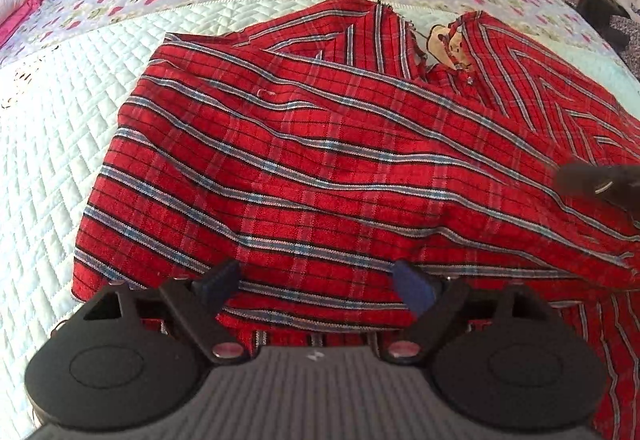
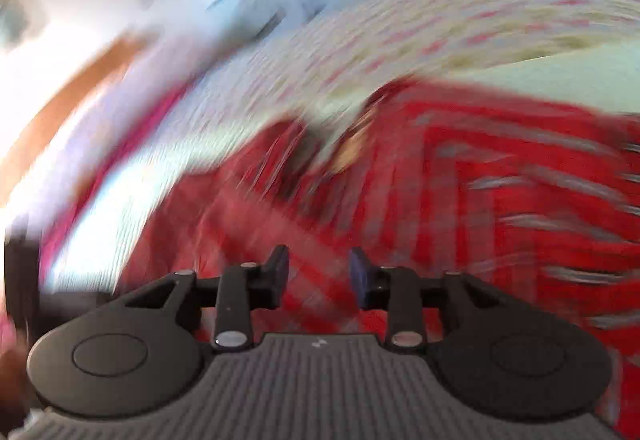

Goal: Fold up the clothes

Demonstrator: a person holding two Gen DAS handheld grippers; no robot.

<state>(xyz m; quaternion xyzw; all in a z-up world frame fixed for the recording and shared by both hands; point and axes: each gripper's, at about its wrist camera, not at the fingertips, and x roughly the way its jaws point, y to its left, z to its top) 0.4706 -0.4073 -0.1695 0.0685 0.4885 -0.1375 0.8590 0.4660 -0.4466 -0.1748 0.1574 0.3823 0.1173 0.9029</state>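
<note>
1. My left gripper (image 1: 316, 286) has its jaws wide apart, nothing between them, hovering over the near hem of the red plaid shirt (image 1: 320, 160).
2. The shirt lies spread ahead of me on the quilted bedspread (image 1: 60, 144), collar at the far end.
3. My right gripper (image 2: 319, 276) has its jaws partly apart and empty; that view is blurred, with red shirt cloth beneath.

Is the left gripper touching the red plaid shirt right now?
Cannot tell. In the left wrist view the left gripper stands wide open over the red plaid shirt, nothing pinched, but whether its fingertips brush the cloth is unclear.
</note>
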